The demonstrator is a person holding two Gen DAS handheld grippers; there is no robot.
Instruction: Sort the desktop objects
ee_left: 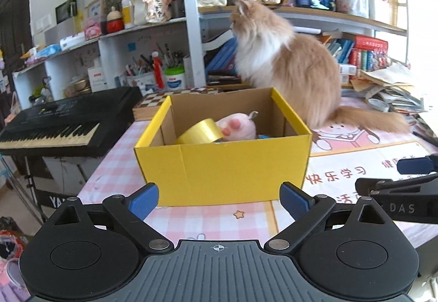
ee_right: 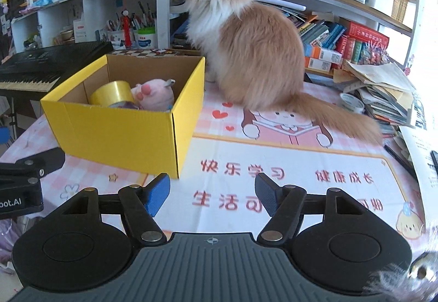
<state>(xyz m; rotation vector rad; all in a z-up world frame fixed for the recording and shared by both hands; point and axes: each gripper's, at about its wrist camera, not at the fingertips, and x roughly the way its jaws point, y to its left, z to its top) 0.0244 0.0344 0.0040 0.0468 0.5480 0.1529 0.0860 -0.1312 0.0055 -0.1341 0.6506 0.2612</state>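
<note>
**Inspector:** Begin at your fingers. Condition?

**Operator:** My left gripper [ee_left: 219,200] stands with its blue pads [ee_left: 143,203] spread wide and nothing between them. My right gripper [ee_right: 212,196] is likewise parted and empty, pads [ee_right: 267,196] clear of any object. Both hover above the pink checked desk mat [ee_right: 273,159], touching nothing.

**Inspector:** And the goods being sorted?

**Operator:** The yellow box [ee_left: 219,168] sits just ahead of my left gripper and ahead and to the left of my right. Inside it lie a roll of yellow tape [ee_left: 201,133] and a pink plush paw [ee_left: 236,127], touching each other. Some bluish item shows under them; I cannot identify it.

**Inspector:** What remains outside?

**Operator:** Near my pads, no loose item on the open mat. A roll of tape [ee_right: 351,102] rests by the paper stack [ee_right: 383,91] at the far right, and a pen [ee_right: 399,158] lies at the mat's right edge. My judgement: those are the likely candidates.

**Inspector:** Hazards?

**Operator:** A cat [ee_right: 251,47] sits on the mat just beside the box, its tail [ee_right: 342,116] trailing towards that tape. I would approach low and slow from the front with my right gripper, jaws kept wide, and avoid crossing the tail.
</note>
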